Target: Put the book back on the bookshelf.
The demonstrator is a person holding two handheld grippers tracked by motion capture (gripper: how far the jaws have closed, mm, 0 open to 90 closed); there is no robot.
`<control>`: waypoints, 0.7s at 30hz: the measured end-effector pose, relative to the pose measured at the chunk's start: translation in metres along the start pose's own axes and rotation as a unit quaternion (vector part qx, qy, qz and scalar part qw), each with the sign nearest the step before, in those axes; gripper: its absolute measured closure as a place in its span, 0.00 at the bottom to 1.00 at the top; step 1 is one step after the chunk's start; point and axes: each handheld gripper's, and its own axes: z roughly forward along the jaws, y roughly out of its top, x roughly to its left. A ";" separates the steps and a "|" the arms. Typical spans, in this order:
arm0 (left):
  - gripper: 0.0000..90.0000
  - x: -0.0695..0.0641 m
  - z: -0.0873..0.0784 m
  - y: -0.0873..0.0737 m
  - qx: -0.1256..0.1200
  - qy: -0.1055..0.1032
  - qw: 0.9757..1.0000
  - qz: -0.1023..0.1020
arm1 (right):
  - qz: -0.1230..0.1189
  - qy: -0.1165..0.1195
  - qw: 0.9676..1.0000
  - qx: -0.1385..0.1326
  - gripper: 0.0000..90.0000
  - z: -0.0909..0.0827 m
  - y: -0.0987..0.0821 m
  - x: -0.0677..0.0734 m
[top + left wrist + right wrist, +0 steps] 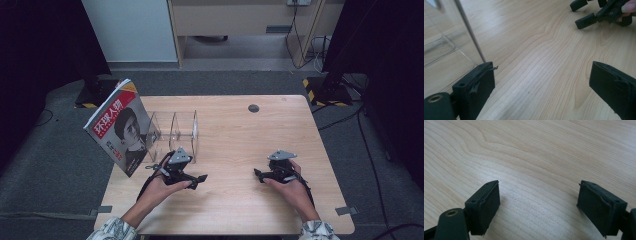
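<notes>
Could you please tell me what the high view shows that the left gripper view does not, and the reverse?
High view: the magazine leaning in the clear rack, and both hands. Left gripper view: the left tongs up close, jaws wide apart with bare wood between them. Both: the wooden table, the rack and the right tongs, resting near the tabletop.

Both forearms come in from the bottom of the high view, each hand wrapped around a black two-jaw claw topped by a grey three-cornered plate. The left claw (200, 178) lies low over the counter with its jaws pointing right, toward the other hand; its own view shows them spread wide with nothing between. The right claw (258, 174) points left, facing it, jaws likewise wide apart and empty, the two claws well apart.
</notes>
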 end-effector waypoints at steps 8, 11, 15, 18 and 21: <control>0.07 -0.008 0.012 0.003 0.005 -0.008 1.000 0.005 | 0.000 -0.001 1.000 -0.001 0.20 0.000 0.000 0.001; 0.07 -0.010 0.015 0.004 0.006 -0.009 1.000 0.006 | -0.002 0.000 1.000 -0.001 0.20 0.000 0.000 0.001; 0.07 -0.014 0.023 0.004 0.013 -0.011 1.000 0.009 | -0.001 0.000 1.000 -0.001 0.20 0.000 -0.001 0.001; 0.07 -0.016 0.032 0.003 0.023 -0.011 1.000 0.013 | -0.001 0.000 1.000 0.000 0.20 0.000 -0.001 0.001; 0.07 -0.018 0.039 0.002 0.026 -0.010 0.999 0.016 | -0.001 0.001 1.000 0.001 0.20 -0.001 -0.001 0.001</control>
